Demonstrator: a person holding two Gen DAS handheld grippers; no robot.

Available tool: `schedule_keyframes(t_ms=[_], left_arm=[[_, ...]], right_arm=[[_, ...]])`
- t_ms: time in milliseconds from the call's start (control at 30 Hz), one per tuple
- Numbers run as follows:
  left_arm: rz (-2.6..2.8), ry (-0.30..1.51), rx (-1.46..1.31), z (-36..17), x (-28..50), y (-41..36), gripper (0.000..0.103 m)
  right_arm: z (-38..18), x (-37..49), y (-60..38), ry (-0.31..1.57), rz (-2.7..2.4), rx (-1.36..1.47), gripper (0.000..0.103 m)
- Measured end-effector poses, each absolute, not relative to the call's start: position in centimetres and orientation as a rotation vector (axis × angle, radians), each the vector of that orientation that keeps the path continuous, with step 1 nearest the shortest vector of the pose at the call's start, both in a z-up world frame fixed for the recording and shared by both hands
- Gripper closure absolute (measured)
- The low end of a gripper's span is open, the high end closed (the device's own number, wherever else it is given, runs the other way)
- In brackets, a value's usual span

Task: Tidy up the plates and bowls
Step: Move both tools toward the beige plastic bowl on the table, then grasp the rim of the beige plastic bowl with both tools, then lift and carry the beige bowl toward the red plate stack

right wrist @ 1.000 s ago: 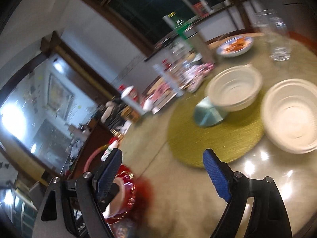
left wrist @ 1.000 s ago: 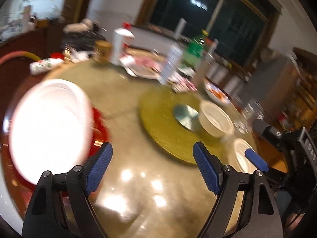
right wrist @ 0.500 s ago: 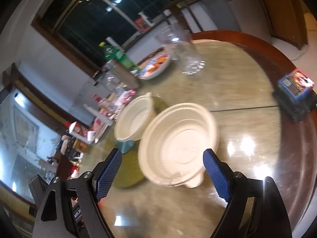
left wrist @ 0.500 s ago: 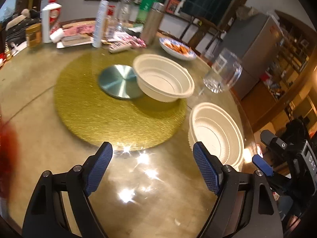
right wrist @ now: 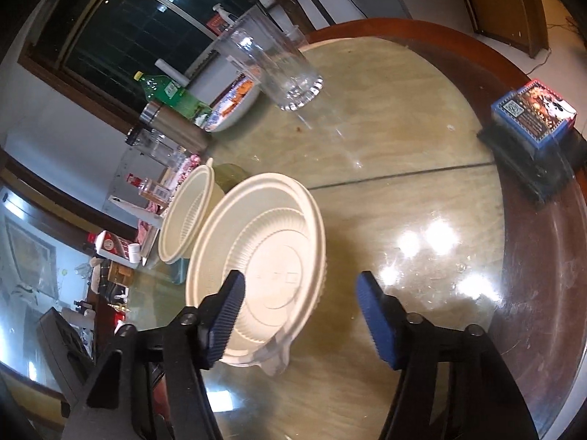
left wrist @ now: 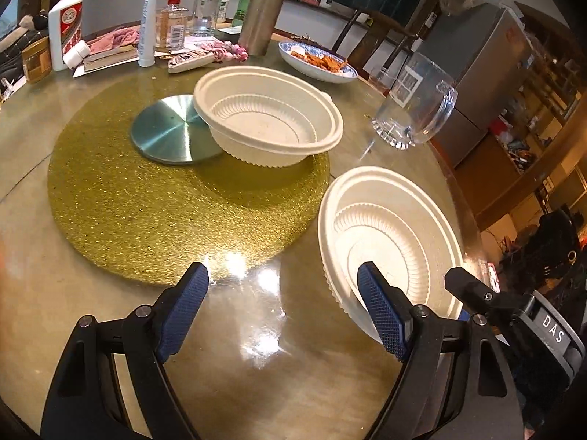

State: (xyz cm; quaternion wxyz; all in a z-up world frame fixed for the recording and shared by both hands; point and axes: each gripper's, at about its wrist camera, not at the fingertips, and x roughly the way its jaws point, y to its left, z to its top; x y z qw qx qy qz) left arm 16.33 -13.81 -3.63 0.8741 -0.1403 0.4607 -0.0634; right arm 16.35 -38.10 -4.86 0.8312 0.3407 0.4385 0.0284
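I swing both grippers off the red plate side toward the near bowl (right wrist: pixel 256 256), and my right gripper (right wrist: pixel 299 315) jaws narrow around its rim.

Two upright cream bowls (left wrist: pixel 269 119) (left wrist: pixel 389 242), apart

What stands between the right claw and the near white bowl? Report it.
Nothing visible. The right claw has just been closing and straddles the near rim of the white bowl, pads not yet pressing it. The drinking glass and the second bowl sit beyond, clear of the approach.
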Motion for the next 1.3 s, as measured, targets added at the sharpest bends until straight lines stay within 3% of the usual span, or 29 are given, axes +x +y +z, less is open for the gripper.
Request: schedule_keyframes(t_ms=[67, 133, 167, 200, 267, 1300], left_arm=[[-0.132, 0.970, -0.291, -3.9, 16.5, -14.1, 0.019], [-0.134, 0.966, -0.274, -4.1, 16.5, -14.4, 0.029], [-0.141, 0.967, -0.249, -4.1, 16.6, -14.6, 0.055], [-0.162, 0.979, -0.219, -4.1, 16.6, -14.9, 0.073], [-0.186, 0.984, -0.179, -3.8, 16.3, -15.2, 0.089], [-0.005, 0.847, -0.183, -0.6, 7.5, -4.0, 0.088]], right_arm=[[-4.9, 16.4, -38.0, 0.928, 0.058, 0.720, 0.041], [-5.1, 16.6, -37.8, 0.933, 0.056, 0.711, 0.047], [-5.2, 16.8, -37.6, 0.943, 0.060, 0.709, 0.065], [-5.3, 16.8, -37.3, 0.950, 0.079, 0.710, 0.087], [-5.1, 16.7, -36.2, 0.945, 0.112, 0.679, 0.094], [-2.0, 12.4, -23.0, 0.945, 0.320, 0.512, 0.094]])
